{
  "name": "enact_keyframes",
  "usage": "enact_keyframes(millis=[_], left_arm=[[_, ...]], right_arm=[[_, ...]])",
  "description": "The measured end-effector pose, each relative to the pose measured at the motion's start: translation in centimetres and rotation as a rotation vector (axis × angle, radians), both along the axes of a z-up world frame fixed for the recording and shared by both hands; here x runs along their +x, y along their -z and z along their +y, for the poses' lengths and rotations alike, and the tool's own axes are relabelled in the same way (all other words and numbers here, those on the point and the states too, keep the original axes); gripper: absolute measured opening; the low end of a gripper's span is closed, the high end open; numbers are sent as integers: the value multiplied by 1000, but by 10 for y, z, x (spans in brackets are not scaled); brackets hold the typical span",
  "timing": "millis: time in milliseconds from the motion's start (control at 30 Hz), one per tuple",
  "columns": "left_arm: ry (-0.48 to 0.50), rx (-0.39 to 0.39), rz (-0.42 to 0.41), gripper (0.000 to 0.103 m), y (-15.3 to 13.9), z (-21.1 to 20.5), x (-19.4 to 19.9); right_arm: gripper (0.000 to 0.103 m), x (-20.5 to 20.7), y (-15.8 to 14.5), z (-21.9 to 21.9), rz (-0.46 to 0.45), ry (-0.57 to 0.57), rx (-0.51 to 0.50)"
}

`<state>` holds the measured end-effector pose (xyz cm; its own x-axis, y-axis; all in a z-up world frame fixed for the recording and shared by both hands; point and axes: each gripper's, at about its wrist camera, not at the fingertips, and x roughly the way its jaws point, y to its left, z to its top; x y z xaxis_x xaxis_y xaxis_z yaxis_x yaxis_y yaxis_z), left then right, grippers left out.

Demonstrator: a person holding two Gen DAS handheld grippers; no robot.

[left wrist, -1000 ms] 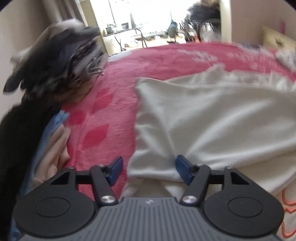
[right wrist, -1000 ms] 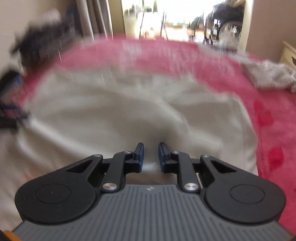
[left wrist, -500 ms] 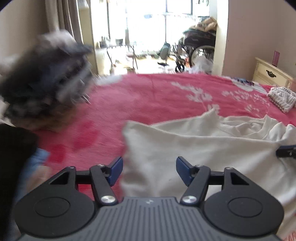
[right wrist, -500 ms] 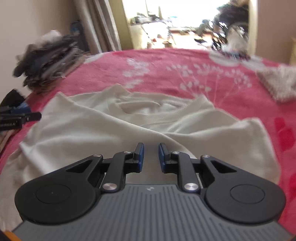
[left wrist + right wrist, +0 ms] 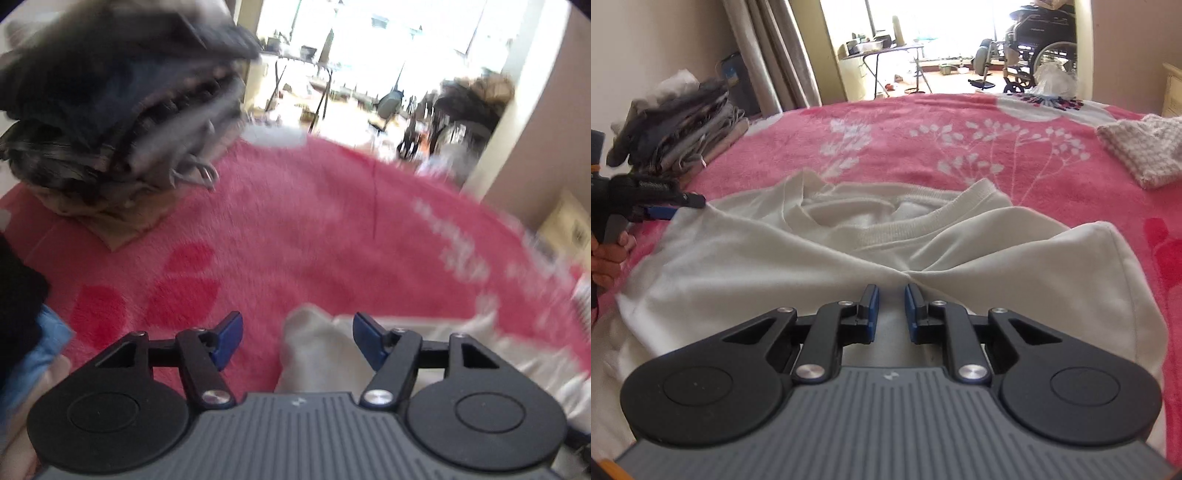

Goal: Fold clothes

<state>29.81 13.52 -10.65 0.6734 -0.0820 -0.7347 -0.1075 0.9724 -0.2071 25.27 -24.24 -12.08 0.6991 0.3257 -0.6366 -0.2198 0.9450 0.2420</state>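
A white T-shirt [image 5: 812,258] lies spread on the pink blanket [image 5: 905,122], collar toward the far side. My right gripper [image 5: 891,295] sits low on its near middle; wrinkles run together at the tips, and the narrow jaws pinch a fold of the fabric. My left gripper [image 5: 297,332] is open wide, with a corner of the T-shirt [image 5: 314,343] lying between its fingers, untouched. In the right wrist view the left gripper [image 5: 676,206] sits at the shirt's left edge, held by a person's hand [image 5: 609,254].
A stack of folded dark clothes [image 5: 122,110] stands on the blanket's far left, also seen as that stack [image 5: 679,125] in the right view. A checked cloth [image 5: 1141,151] lies far right. Blue and black garments [image 5: 33,354] lie left. A wheelchair [image 5: 1041,51] stands beyond the bed.
My left gripper has slid off the shirt's body to its far-left corner, staying open. The right gripper keeps its narrow grip while its view has settled closer to the collar.
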Motion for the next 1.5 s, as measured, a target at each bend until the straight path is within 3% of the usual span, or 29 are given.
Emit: enact_keyframes(millis=[133, 267, 433, 467, 567, 633, 700, 833, 967, 1067, 1167, 1500], left_arm=[[53, -92, -33, 67, -20, 16, -24], [163, -118, 4, 67, -8, 6, -25], [125, -37, 62, 64, 22, -11, -5], [106, -53, 63, 63, 22, -9, -4], [64, -136, 14, 64, 1, 13, -23], [86, -130, -14, 64, -15, 23, -45], [120, -80, -21, 64, -27, 26, -68], [269, 162, -10, 65, -32, 6, -114], [399, 343, 39, 65, -16, -13, -145], [331, 451, 66, 64, 3, -14, -150], [193, 385, 70, 66, 7, 4, -145], [59, 374, 72, 66, 12, 13, -165]], right_arm=[[16, -14, -20, -19, -19, 14, 100], [16, -14, -13, -30, 54, 11, 160], [12, -1, 20, -44, 144, 103, 283], [12, -1, 20, -46, 147, 122, 305], [15, -7, 7, -51, 144, 155, 326], [16, -17, -5, -57, 121, 136, 306], [16, -28, -14, -63, 108, 120, 293], [17, -44, -14, -70, 140, 116, 288], [17, -48, -6, -63, 185, 100, 285], [17, -49, -5, -57, 186, 92, 295], [17, -50, -5, -53, 186, 89, 309], [15, -57, 0, -59, 199, 118, 294]])
